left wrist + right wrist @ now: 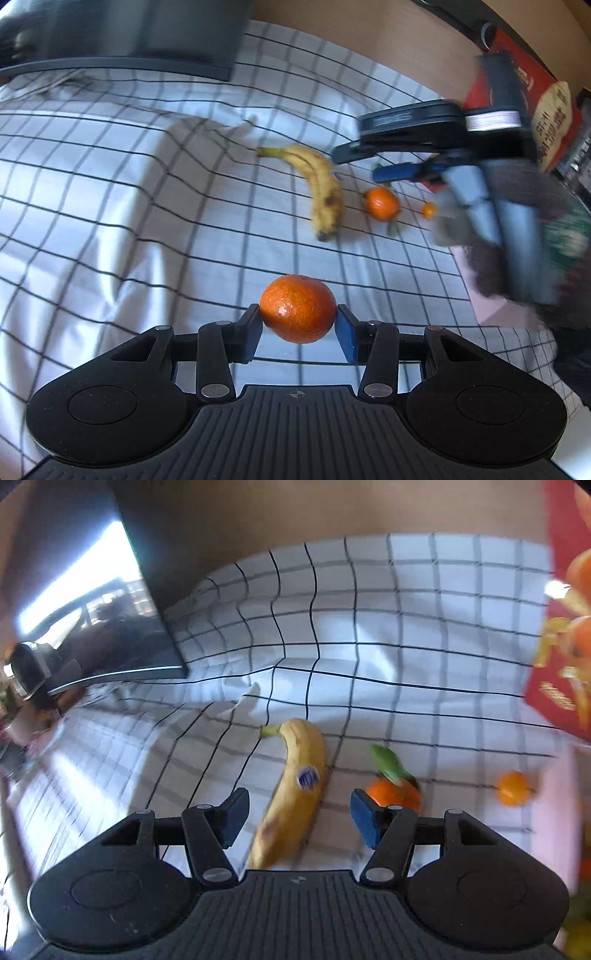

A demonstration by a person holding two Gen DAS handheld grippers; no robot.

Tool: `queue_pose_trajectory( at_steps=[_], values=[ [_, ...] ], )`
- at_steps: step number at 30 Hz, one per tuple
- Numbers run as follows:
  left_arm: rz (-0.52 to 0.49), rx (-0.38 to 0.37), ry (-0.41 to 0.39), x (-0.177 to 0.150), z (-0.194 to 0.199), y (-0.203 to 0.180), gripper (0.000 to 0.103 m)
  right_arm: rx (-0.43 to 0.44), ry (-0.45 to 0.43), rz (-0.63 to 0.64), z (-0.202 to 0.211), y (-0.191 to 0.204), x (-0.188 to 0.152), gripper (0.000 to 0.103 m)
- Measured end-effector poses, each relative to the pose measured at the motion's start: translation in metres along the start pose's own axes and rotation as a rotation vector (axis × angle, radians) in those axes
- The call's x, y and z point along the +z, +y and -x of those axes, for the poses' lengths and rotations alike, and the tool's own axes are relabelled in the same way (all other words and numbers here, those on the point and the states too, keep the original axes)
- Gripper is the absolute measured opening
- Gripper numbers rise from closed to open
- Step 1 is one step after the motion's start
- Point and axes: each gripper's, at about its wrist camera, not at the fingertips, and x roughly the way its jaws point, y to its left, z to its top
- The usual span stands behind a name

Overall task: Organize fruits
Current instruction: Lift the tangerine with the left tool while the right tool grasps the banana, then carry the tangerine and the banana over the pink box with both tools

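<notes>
Left wrist: left tool (299,325) pinching mandarin (297,308); right tool (295,818) spread, straddling banana (291,794).

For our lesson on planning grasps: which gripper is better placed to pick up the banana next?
Right. The right gripper is open with the banana between its jaws; the left gripper already holds an orange.
</notes>
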Motion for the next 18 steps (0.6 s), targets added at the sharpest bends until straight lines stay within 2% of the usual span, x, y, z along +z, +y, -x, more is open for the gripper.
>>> queue_pose_trajectory(
  at_steps=[5,8,10,11,12,13,15,18],
  values=[
    [0.039,0.018,-0.017,0.003,0.006,0.011,0.048,-0.112,0.030,0.078,-0.068,0.024,0.012,0.061],
    [0.042,0.028,-0.015,0.003,0.007,0.014,0.048,-0.155,0.043,0.083,-0.088,0.023,0.012,0.060],
    [0.043,0.027,-0.012,0.004,0.007,0.014,0.048,-0.160,0.018,0.083,-0.091,0.020,0.009,0.060],
    [0.043,0.025,-0.011,0.004,0.006,0.014,0.048,-0.161,0.012,0.089,-0.092,0.019,0.010,0.056],
    [0.042,0.023,-0.009,0.004,0.006,0.013,0.048,-0.161,0.008,0.106,-0.093,0.019,0.009,0.042],
    [0.039,0.021,-0.007,0.004,0.005,0.012,0.048,-0.159,0.007,0.132,-0.093,0.021,0.008,0.038],
    [0.028,0.018,-0.003,0.004,0.004,0.010,0.048,-0.153,0.010,0.185,-0.091,0.025,0.006,0.037],
    [0.009,0.012,-0.002,0.005,0.004,0.002,0.048,-0.084,0.006,0.164,-0.075,0.024,0.001,0.036]
  ],
)
